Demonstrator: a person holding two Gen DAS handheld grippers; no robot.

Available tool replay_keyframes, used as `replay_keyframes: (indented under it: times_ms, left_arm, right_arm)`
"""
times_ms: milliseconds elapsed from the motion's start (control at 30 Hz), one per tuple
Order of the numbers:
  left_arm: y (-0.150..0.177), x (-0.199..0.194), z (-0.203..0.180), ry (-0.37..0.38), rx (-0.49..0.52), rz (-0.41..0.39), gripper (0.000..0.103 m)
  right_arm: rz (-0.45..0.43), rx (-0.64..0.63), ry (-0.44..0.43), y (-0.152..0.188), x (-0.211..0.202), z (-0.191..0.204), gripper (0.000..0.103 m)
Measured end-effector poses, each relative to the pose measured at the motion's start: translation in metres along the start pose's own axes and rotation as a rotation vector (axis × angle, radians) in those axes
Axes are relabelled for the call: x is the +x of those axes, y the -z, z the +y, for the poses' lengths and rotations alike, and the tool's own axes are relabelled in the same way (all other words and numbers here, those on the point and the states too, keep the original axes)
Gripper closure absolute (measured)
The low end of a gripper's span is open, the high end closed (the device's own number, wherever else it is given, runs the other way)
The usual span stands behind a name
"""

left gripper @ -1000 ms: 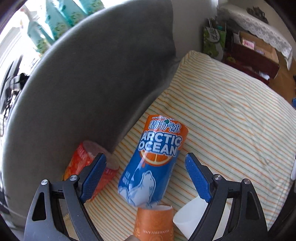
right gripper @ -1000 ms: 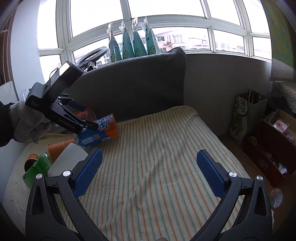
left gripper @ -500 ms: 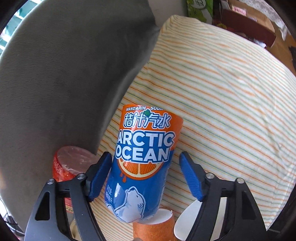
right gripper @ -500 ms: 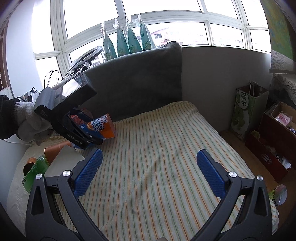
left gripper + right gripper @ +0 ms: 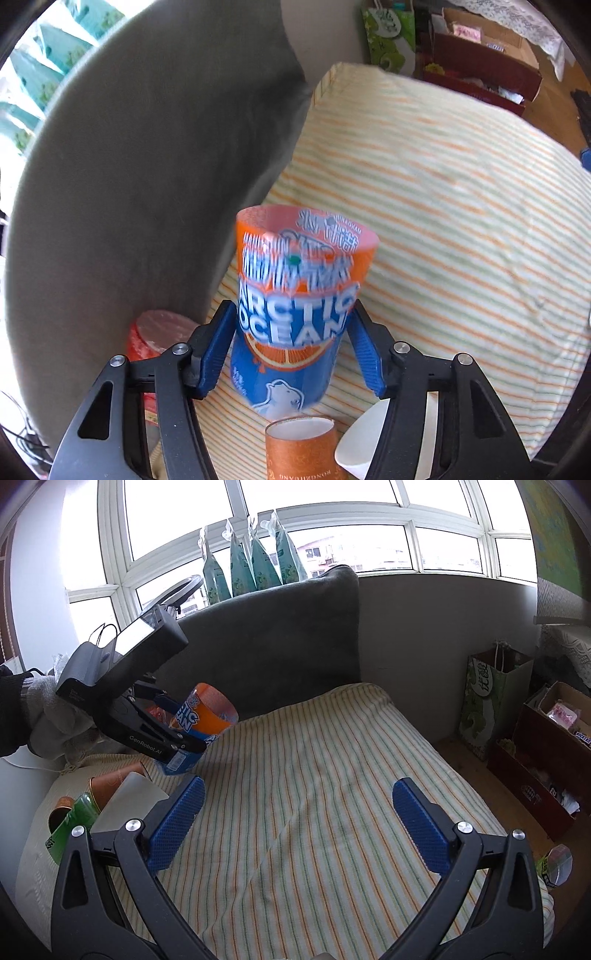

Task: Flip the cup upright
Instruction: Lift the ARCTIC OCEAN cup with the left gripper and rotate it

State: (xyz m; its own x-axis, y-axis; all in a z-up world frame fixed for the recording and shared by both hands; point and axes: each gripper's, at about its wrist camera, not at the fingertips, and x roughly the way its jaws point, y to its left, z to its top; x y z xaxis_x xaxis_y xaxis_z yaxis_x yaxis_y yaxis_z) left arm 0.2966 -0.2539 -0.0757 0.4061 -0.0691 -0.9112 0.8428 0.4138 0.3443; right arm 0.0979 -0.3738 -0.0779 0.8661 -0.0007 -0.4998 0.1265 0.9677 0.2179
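The blue and orange Arctic Ocean cup [image 5: 295,317] is clamped between my left gripper's blue pads, lifted off the striped cushion [image 5: 461,221], its open mouth tilted up and away. The left gripper [image 5: 293,349] is shut on its middle. The right wrist view shows the same cup [image 5: 205,720] held in the left gripper [image 5: 159,734] above the cushion's far left corner. My right gripper [image 5: 295,821] is open and empty over the cushion's near middle [image 5: 332,794].
Several cups lie at the cushion's left end: a red cup [image 5: 155,336], an orange paper cup [image 5: 301,446], a white cup [image 5: 364,439], a green cup [image 5: 68,827]. The grey sofa back [image 5: 266,646] rises behind. A green bag [image 5: 487,705] and boxes [image 5: 554,746] stand on the right.
My left gripper closed on the Arctic Ocean cup and raised it off the cushion, tipping its mouth upward. The right gripper stayed put and open.
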Motion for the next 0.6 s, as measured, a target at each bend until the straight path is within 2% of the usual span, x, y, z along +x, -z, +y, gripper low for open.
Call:
replay_keyframes:
  times_ms: [367,600]
  left_arm:
    - [-0.010,-0.041,-0.035,0.016,0.056,-0.047,0.045]
    - [0.010,-0.080,-0.066,0.011,0.082,-0.076,0.045]
  right_arm:
    - [-0.025,0.015,0.018,0.002,-0.021,-0.006,0.000]
    - [-0.055,0.021,0.014,0.002,-0.042,-0.005,0.000]
